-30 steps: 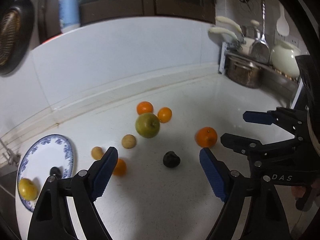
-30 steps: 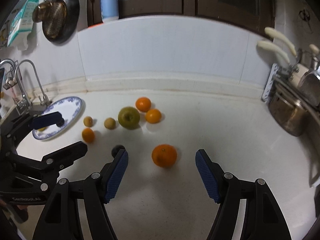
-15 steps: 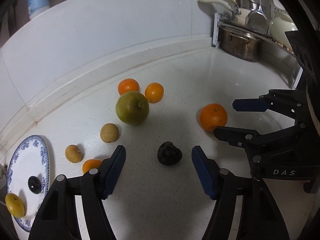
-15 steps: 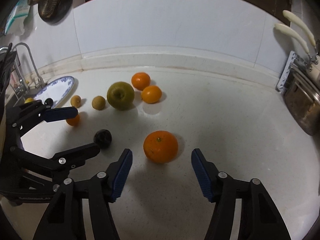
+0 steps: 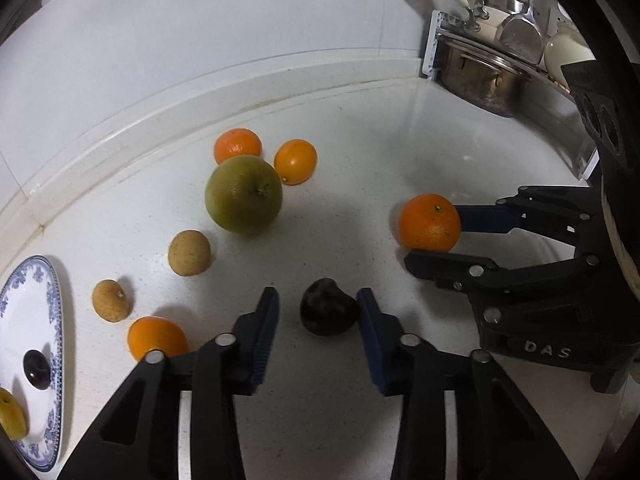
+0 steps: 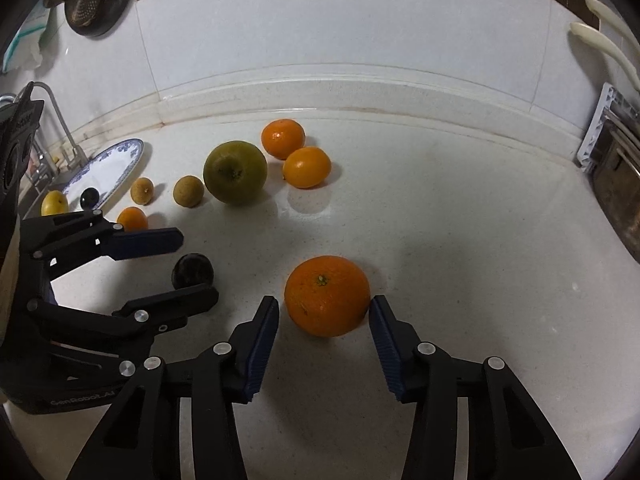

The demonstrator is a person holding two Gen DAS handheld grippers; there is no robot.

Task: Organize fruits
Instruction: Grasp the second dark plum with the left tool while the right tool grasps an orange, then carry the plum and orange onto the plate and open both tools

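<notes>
Orange (image 6: 327, 295), round and dimpled, sits on counter (image 6: 460, 280).

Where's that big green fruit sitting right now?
The green fruit sits on the counter toward the back wall, just left of two small oranges and right of two little brown fruits.

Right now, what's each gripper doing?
Left gripper: jaws closing around the small dark round fruit, not yet gripping.
Right gripper: jaws closing around the large orange tangerine, not yet gripping.
</notes>
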